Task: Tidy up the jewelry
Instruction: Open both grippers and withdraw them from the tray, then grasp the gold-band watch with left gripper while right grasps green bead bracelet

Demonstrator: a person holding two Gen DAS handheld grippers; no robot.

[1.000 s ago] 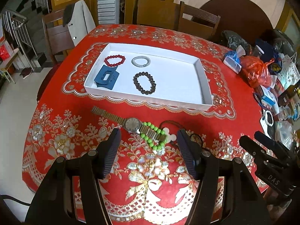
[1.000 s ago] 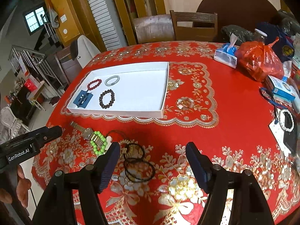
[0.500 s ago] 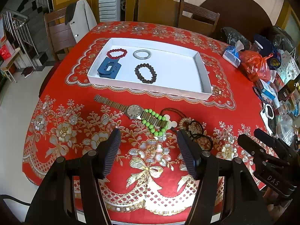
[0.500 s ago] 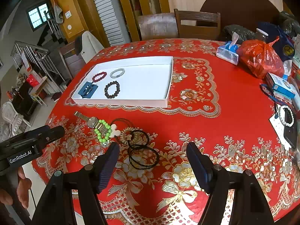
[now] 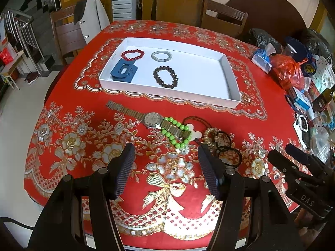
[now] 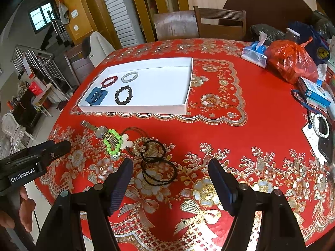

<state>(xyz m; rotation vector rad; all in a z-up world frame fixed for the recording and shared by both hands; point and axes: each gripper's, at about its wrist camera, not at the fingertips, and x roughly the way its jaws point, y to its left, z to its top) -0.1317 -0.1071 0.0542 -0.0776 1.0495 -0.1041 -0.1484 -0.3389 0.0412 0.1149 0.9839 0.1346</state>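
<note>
Both grippers sit farther back from the white tray (image 5: 232,102) than a second ago; more of the table's (image 6: 261,129) near edge shows.

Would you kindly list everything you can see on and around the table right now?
white tray: 1, white, middle of table
beaded bracelets: 2, red and dark, in tray
silver bangle: 1, in tray
hair clip: 1, blue, in tray
wristwatch: 1, metal, on cloth before tray
green bead bracelet: 1, lying over the watch strap
black hair ties: several, near right gripper
red plastic bag: 1, right edge of table
tissue pack: 1, blue and white, beside bag
left gripper: open, empty
right gripper: open, empty
</note>
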